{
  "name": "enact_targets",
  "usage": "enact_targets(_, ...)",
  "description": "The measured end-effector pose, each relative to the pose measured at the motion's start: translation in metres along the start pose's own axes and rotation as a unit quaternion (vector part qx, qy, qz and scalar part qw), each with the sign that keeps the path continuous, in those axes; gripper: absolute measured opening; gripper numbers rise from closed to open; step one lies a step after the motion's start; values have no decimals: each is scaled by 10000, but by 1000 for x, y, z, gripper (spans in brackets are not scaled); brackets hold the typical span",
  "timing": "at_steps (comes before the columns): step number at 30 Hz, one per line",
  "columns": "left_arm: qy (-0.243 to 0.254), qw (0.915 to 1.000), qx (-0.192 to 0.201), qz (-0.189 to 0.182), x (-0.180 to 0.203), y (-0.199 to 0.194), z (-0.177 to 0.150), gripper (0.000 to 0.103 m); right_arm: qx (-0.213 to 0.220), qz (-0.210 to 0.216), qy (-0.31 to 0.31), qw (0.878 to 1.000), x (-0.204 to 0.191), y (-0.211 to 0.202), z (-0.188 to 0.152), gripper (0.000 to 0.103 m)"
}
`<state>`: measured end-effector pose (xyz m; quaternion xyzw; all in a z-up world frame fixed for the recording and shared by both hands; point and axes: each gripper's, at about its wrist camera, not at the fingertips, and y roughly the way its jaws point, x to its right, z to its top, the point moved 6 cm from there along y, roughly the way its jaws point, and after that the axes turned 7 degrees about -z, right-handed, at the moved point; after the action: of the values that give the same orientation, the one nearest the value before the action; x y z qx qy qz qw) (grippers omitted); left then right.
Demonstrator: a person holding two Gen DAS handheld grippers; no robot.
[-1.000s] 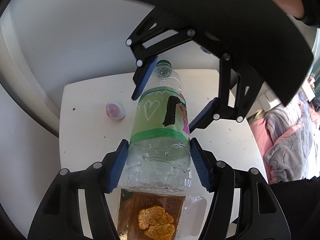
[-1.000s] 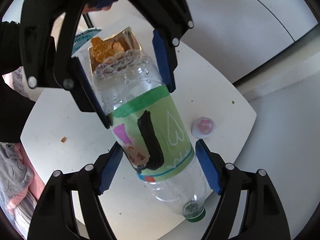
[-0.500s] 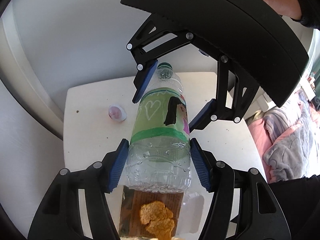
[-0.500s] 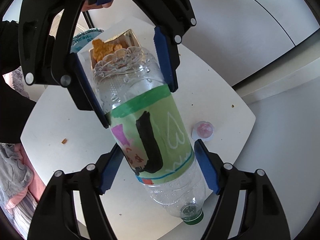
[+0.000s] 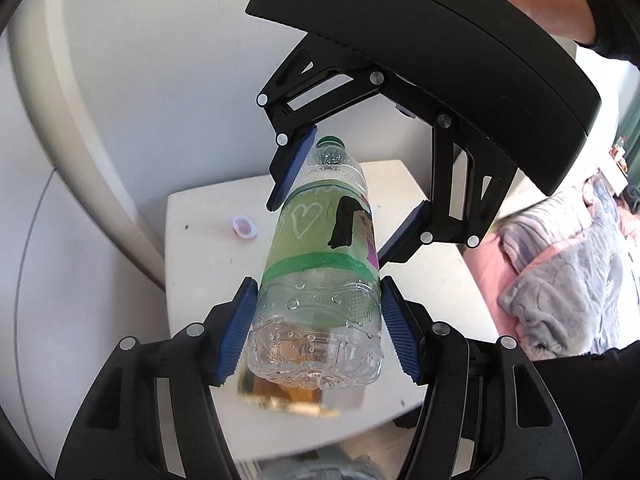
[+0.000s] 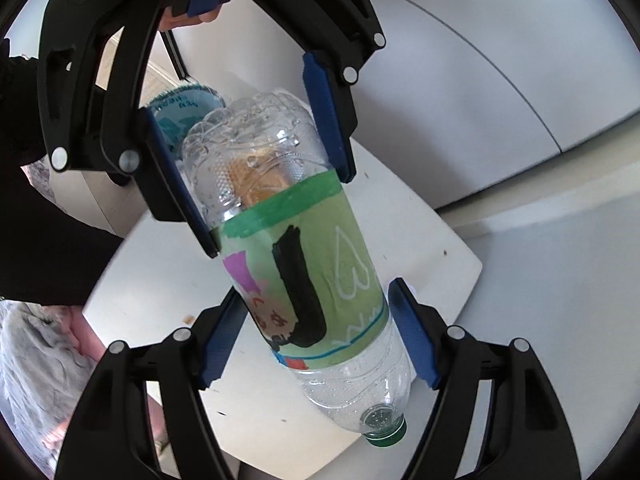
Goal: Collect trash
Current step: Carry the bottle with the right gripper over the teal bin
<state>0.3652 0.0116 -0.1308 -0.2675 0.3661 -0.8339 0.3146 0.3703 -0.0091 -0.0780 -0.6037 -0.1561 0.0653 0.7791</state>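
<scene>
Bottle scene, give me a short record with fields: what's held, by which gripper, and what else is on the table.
held item: plastic bottle with green label, off the table
left gripper: shut on the bottle's base end
right gripper: pads either side of the label, contact unclear
cap: green cap still on
table: white, with crumbs
other trash: small pink-lidded cup on the table; snack box blurred behind the bottle's base
</scene>
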Motion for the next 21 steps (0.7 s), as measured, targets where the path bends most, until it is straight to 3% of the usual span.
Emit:
enact_targets(7, -158, 9997, -64, 148, 20, -55, -53, 60, 223, 141, -161, 9995, -38, -17, 57, 69)
enact_targets(21, -859, 9943, -368, 523, 46, -153, -225, 60, 770, 770, -512, 9927, -146, 4, 194, 69)
